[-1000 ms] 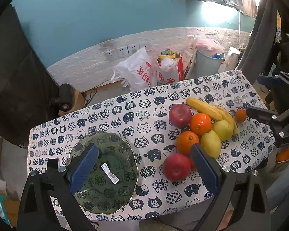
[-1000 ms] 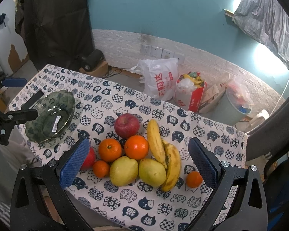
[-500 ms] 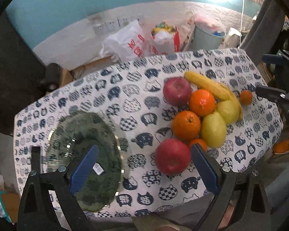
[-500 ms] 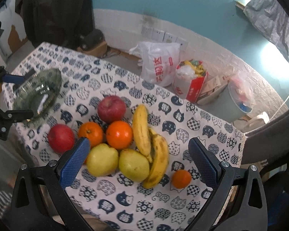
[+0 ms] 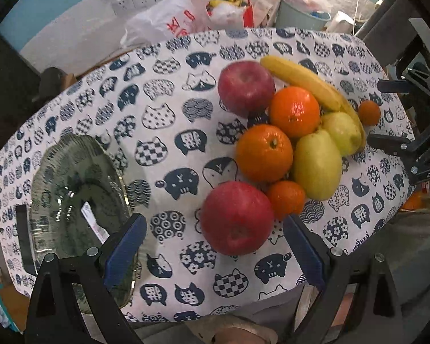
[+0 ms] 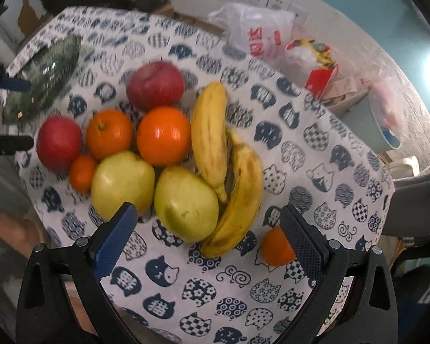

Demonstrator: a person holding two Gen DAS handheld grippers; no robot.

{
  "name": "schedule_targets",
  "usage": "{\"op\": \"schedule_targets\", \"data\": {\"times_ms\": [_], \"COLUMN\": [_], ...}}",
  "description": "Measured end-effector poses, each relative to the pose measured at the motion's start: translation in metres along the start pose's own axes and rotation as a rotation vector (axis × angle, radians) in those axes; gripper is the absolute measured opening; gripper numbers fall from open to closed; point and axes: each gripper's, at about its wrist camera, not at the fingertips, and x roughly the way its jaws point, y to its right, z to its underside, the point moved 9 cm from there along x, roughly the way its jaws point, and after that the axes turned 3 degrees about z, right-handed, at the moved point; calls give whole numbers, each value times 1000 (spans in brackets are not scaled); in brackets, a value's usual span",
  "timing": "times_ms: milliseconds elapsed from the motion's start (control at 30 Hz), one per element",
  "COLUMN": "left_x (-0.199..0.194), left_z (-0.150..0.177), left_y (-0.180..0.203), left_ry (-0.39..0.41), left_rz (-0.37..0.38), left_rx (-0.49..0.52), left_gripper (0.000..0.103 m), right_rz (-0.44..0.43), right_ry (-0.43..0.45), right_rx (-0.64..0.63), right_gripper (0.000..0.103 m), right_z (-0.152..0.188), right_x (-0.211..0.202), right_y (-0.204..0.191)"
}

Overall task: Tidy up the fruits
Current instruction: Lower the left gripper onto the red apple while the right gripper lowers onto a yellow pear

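Both tongs are standing wide apart and holding nothing. The left tongs [image 5: 212, 249] are hovering over the near edge of the desk [image 5: 169, 109], with the near red apple [image 5: 237, 218] sitting between the blue pads. The right tongs [image 6: 207, 238] are hanging above the near side of the fruit heap, framing the right pear [image 6: 185, 203] and the bananas [image 6: 229, 166].

The fruit is all lying packed together on the right half of the cat-print cloth, while the green glass plate [image 5: 57, 177] is sitting alone at the left, still wrapped in film with a label on it and not yet holding any fruit.

The main risk is coming from how tightly the pieces are leaning on each other. The near red apple is touching the small mandarin [image 5: 285, 199], which is wedged against the left pear [image 5: 315, 166] and the near orange [image 5: 264, 152]; pulling one out is likely to set its neighbours rolling, and the apple is lying close to the near edge. A round, smooth apple may also be squirting out of flat pads if they are closing off-centre. With both tongs working one crowded heap, they may be colliding. The plate, judging by its film, may be sliding when fruit is dropped in.
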Motion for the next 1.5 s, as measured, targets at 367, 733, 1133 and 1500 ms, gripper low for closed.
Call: {"op": "schedule_targets", "data": {"times_ms": [367,733,1133,1500], "left_x": [29,58,75,63], "left_z": [4,3,-5,10], "left_y": [5,10,24,14], "left_ry": [-60,-118,-137,-129], "left_rz": [44,99,163,154], "left_rx": [-32,-61,-68,-60], "left_gripper": [97,96,76,76], "right_rz": [-22,-50,-106,-89], "right_ry": [-50,-80,-53,-36], "right_rx": [-69,-114,-175,-176], "right_gripper": [95,89,73,68], "right_z": [5,2,1,12], "right_x": [32,60,64,65], "right_y": [-7,-9,-19,-27]}}
